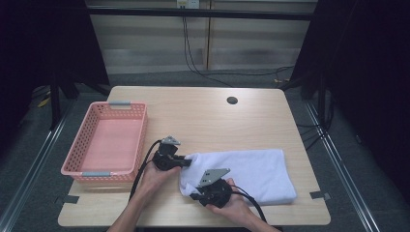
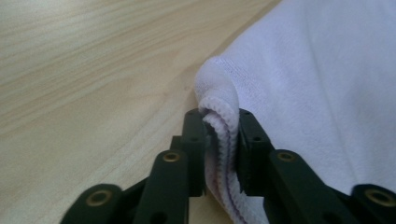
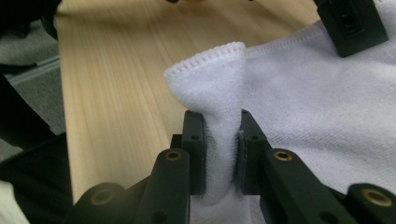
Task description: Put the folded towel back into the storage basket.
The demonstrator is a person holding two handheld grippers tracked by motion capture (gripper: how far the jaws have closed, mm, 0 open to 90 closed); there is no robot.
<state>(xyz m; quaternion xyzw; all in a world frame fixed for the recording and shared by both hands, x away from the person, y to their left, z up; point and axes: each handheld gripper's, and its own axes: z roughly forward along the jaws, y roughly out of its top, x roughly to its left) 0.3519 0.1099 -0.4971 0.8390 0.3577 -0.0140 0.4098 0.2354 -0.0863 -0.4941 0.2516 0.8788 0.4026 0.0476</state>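
A folded white towel [image 1: 251, 171] lies on the near right part of the wooden table [image 1: 203, 116]. My left gripper [image 1: 186, 162] is at the towel's left end, at its far corner. In the left gripper view its jaws press on the stitched hem of the towel [image 2: 223, 126]. My right gripper [image 1: 196, 195] is at the towel's near left corner. In the right gripper view the jaws pinch a raised fold of the towel [image 3: 219, 107], and the other gripper's jaw [image 3: 352, 25] shows at the top right.
A pink plastic basket [image 1: 87, 140] with nothing in it stands at the table's left side. A round cable hole [image 1: 232, 100] sits near the far edge. Dark curtains flank the table, and cables run along the floor behind it.
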